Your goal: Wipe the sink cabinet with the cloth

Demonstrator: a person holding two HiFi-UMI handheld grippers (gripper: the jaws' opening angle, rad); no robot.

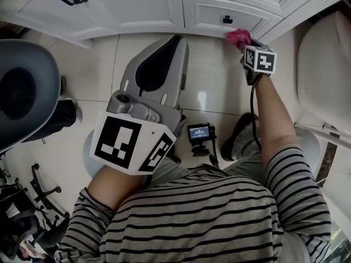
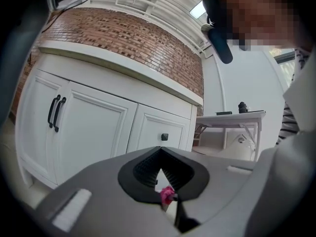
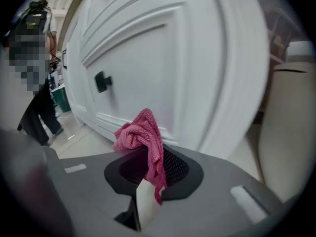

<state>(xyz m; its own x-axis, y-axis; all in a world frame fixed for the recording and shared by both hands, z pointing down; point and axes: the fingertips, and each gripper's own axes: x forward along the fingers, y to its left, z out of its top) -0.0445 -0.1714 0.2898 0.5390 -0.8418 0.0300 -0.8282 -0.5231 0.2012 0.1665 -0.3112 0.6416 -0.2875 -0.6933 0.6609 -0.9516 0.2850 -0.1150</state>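
Note:
The white sink cabinet (image 1: 137, 4) runs along the top of the head view. A pink cloth (image 1: 239, 37) is pressed against its lower right corner, under the drawer with a black knob (image 1: 227, 19). My right gripper (image 1: 244, 44) is shut on that cloth. In the right gripper view the cloth (image 3: 143, 135) bunches out of the jaws of the right gripper (image 3: 148, 157), close to the cabinet panel (image 3: 163, 58). My left gripper (image 1: 176, 41) hangs back over the floor, shut and empty. The left gripper (image 2: 160, 154) faces the cabinet doors (image 2: 98, 127).
A white toilet (image 1: 323, 64) stands close to the right of the cloth. A grey round seat (image 1: 27, 86) sits at the left. A small camera device (image 1: 200, 133) lies on the tiled floor by my foot. A person (image 3: 37, 107) stands further along the cabinet.

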